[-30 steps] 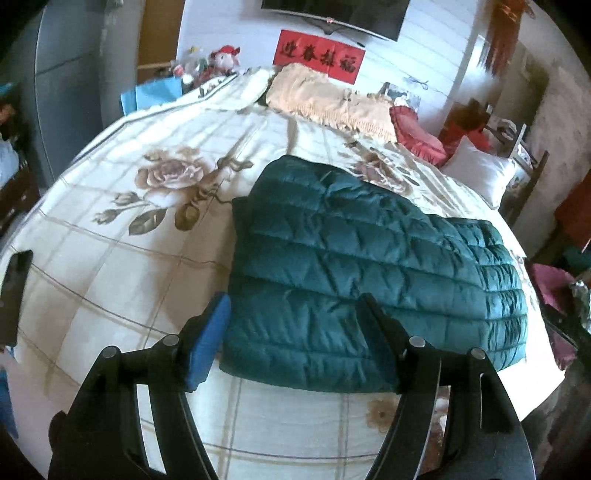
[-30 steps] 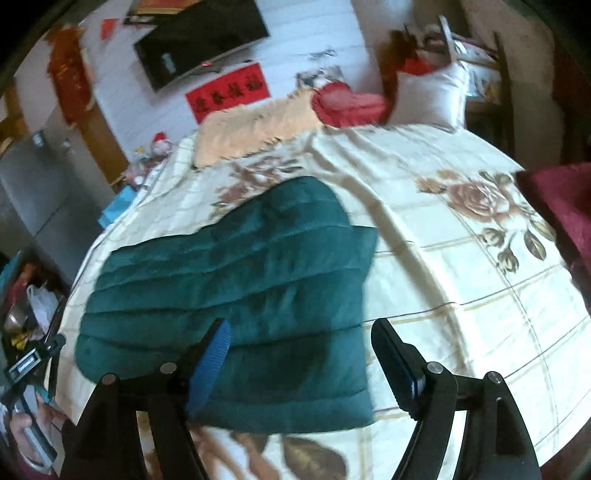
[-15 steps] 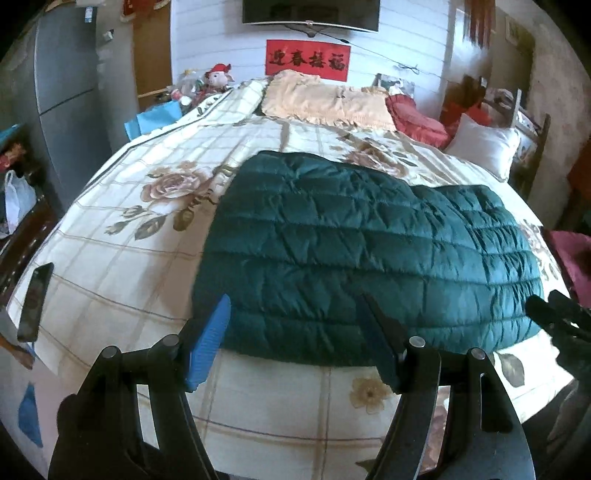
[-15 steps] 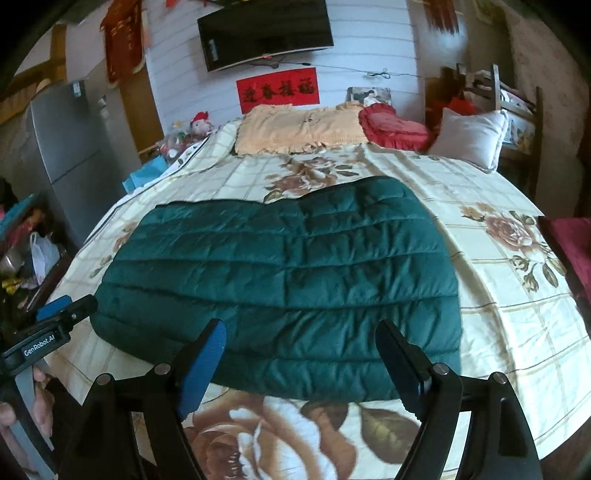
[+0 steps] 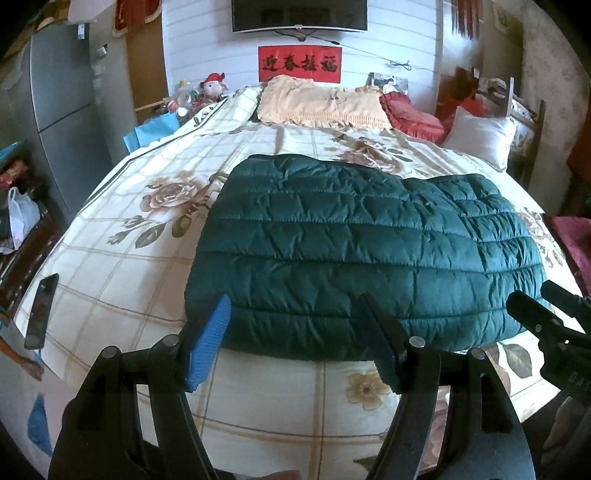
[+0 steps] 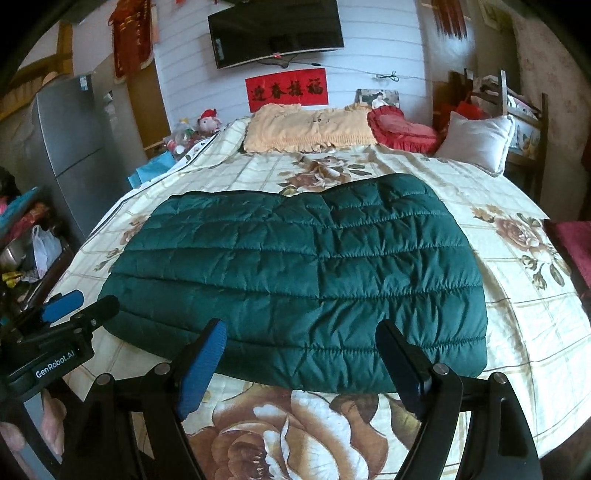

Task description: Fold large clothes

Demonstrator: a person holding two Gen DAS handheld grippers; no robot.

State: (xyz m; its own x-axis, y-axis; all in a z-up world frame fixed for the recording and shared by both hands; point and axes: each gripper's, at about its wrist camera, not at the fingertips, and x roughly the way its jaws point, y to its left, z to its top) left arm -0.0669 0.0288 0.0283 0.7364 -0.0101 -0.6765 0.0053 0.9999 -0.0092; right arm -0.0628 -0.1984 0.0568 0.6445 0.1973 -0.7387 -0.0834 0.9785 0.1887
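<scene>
Hovering at the foot of the bed, left gripper has its jaws spread wide with nothing between them, blue pad on the left finger visible. Its tips sit over the near hem of the green quilted jacket; whether they touch the fabric, cannot tell. Right gripper is in the same state: released, holding nothing, fingers straddling the jacket's near edge from just in front.

Each gripper shows in the other camera: right one at the right edge of the left wrist view, left one at the lower left of the right wrist view, carrying a "GenRobot.AI" label.

Jacket lies flat on the floral bedspread, folded into 1 wide block, long side across the bed, near edge close to the foot.

Further out: dark phone on the bedspread's left edge, well apart from the jacket. At the head, a cream fringed pillow, a red cushion beside it and a white pillow at right. On the wall, a red banner under a TV. Grey fridge at left.
</scene>
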